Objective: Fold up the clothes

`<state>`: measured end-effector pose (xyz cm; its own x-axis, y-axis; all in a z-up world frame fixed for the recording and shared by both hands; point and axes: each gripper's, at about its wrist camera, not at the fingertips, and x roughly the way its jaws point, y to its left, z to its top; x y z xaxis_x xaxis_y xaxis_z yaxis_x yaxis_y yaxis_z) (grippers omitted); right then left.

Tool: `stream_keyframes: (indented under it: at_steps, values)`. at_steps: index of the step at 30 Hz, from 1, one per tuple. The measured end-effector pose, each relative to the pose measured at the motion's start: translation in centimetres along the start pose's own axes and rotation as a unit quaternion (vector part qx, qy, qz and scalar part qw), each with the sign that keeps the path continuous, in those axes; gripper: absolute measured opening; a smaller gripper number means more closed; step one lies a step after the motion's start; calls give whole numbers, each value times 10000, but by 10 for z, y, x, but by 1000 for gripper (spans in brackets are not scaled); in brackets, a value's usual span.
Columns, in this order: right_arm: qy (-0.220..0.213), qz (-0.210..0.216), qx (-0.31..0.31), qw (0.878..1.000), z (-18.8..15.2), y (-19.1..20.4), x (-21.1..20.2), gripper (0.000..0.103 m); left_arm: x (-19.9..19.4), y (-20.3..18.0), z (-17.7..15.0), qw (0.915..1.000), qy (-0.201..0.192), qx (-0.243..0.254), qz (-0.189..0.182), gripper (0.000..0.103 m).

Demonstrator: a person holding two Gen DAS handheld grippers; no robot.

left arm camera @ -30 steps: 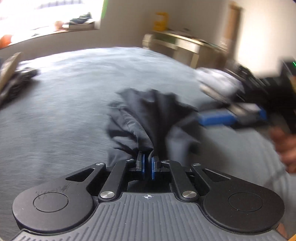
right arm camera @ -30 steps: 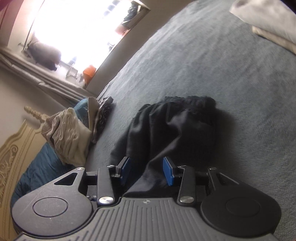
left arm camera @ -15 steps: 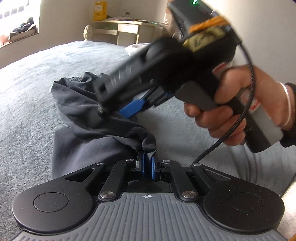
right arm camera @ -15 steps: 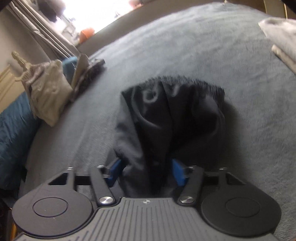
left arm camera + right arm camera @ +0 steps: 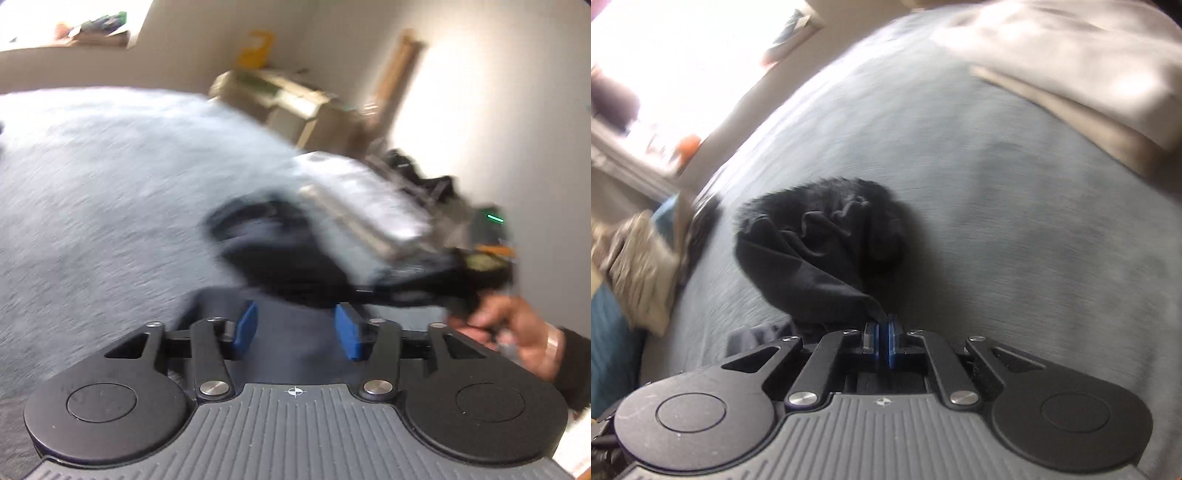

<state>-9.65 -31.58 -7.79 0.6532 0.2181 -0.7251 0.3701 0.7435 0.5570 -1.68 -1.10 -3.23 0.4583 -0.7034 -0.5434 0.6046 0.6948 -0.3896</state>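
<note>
The dark garment lies bunched on the grey-blue bed cover, with one corner drawn up toward the right gripper. That gripper's jaws have just been closing and now stand together, clamped on the pulled-up corner of cloth, which runs taut from the blue pads back to the crumpled heap.

The left gripper has just been opening; its jaws stand apart, and its blue pads press on nothing, though dark fabric shows beneath and between them (the view is heavily blurred, so finer detail is lost). In the left wrist view the right gripper shows as a dark smeared shape at the right, held in the person's right hand, with a bracelet at the wrist and a dark sleeve behind it.

A stack of pale folded cloth rests on the bed well apart from the garment, and a beige bundle sits at the bed's left edge
</note>
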Motion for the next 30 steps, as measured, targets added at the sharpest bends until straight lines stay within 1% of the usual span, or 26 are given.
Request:
stream_keyframes:
  at_steps: [1,2,4,6,7,8,9,10,11,12,13,15,16,17,18,20,21,22,23,25,27,30]
  values:
    - [12,-26,184,9998,-1,-10,0,4,4,7,-1,9999,42,-120,100,51]
    - [38,-31,362,9993,-3,-19,0,4,8,15,-3,9996,130,-240,124,55]
    - [158,133,672,9975,-5,-32,2,6,21,24,-6,9979,481,-411,139,61]
    - [189,421,816,9956,-4,-38,1,8,32,25,-12,9957,726,-561,108,62]
    - [174,587,823,9947,-2,-40,0,14,38,27,-13,9944,840,-640,65,62]
    - [122,719,782,9943,1,-39,-3,28,42,28,-15,9930,934,-718,-5,63]
    - [67,850,739,9936,4,-39,-5,37,45,28,-17,9922,989,-761,-52,64]
    - [1,981,684,9928,8,-38,-5,52,49,28,-19,9912,1045,-804,-98,65]
    - [-64,1111,629,9918,11,-37,-6,60,52,29,-20,9902,1100,-845,-144,65]
    - [-100,1214,580,9909,14,-36,-5,64,57,25,-22,9898,1146,-830,-148,65]
    - [-32,1219,553,9910,18,-35,1,66,60,22,-23,9899,1166,-792,-140,65]
    - [188,1228,461,9912,23,-32,16,66,65,12,-24,9917,1149,-564,-116,62]
    - [324,1232,403,9910,24,-30,26,66,67,6,-26,9925,1153,-396,-47,57]
    - [460,1235,346,9907,25,-27,35,66,69,1,-28,9930,1156,-229,23,46]
    - [592,1264,284,9898,26,-24,44,65,70,-3,-30,9932,1156,-87,91,41]
    - [824,1502,128,9851,22,-13,58,57,68,0,-30,9943,1054,-151,102,20]
    - [928,1599,42,9828,21,-7,65,54,66,1,-30,9947,1002,-183,107,17]
    - [991,1623,-49,9817,20,-1,67,44,65,3,-30,9952,951,-215,112,12]
    - [1059,1648,-66,9806,19,3,73,28,64,5,-30,9956,899,-247,117,9]
    - [1129,1814,-51,9769,23,12,80,20,59,7,-28,9966,754,-283,186,7]
    - [1150,2047,-31,9720,30,22,85,18,49,9,-22,9977,538,-213,339,6]
    - [1081,2421,-290,9638,50,55,92,17,24,15,-6,9975,67,-37,700,5]
